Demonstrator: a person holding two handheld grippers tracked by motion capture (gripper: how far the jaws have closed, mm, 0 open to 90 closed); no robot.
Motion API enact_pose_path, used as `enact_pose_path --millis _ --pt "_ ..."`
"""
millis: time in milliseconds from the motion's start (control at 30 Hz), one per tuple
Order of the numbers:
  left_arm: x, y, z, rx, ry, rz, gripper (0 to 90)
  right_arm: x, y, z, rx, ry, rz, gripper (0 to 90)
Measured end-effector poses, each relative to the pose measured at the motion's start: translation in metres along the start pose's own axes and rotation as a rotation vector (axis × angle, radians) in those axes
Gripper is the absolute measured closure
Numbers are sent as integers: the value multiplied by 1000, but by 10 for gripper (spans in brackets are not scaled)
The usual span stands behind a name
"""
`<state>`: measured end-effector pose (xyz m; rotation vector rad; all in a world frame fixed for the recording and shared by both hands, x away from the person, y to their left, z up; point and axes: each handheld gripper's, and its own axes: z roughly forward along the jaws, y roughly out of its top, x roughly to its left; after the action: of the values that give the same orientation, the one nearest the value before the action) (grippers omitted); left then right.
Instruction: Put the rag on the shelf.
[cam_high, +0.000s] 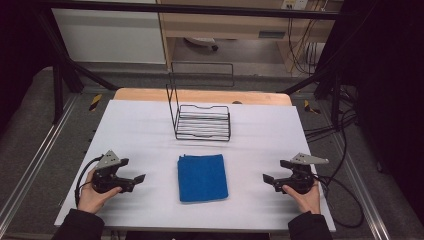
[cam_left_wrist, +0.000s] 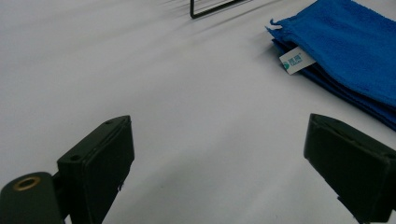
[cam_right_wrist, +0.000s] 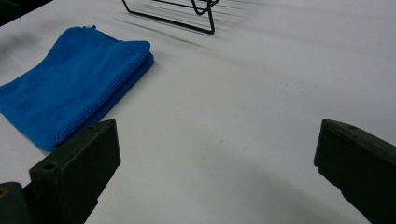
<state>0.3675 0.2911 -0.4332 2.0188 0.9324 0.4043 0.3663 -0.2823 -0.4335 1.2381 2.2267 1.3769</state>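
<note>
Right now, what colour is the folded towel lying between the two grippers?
Bright blue; the folded towel shows best in the right gripper view.

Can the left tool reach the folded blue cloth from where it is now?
Probably yes. The left tool is open and holds nothing, and only bare white table lies between it and the folded blue cloth. The black wire rack stands farther back, out of the way.
</note>
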Motion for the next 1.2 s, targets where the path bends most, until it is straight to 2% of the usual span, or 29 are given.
enact_pose_path --millis 300,733,967,1033,1133,1200 --pt "-6 3 3 10 -8 15 76 4 2 3 16 -9 -14 15" --pt "-28 10 15 38 -21 31 88 20 6 16 41 -8 -38 23" --pt "-49 18 23 50 -44 34 145 35 9 27 57 2 -39 52" --pt "-56 19 25 54 -50 45 152 37 10 28 56 4 -37 56" --pt "-67 22 29 67 -62 59 194 48 12 34 71 9 -53 72" --pt "-74 24 32 72 -71 56 207 50 12 36 73 15 -53 79"
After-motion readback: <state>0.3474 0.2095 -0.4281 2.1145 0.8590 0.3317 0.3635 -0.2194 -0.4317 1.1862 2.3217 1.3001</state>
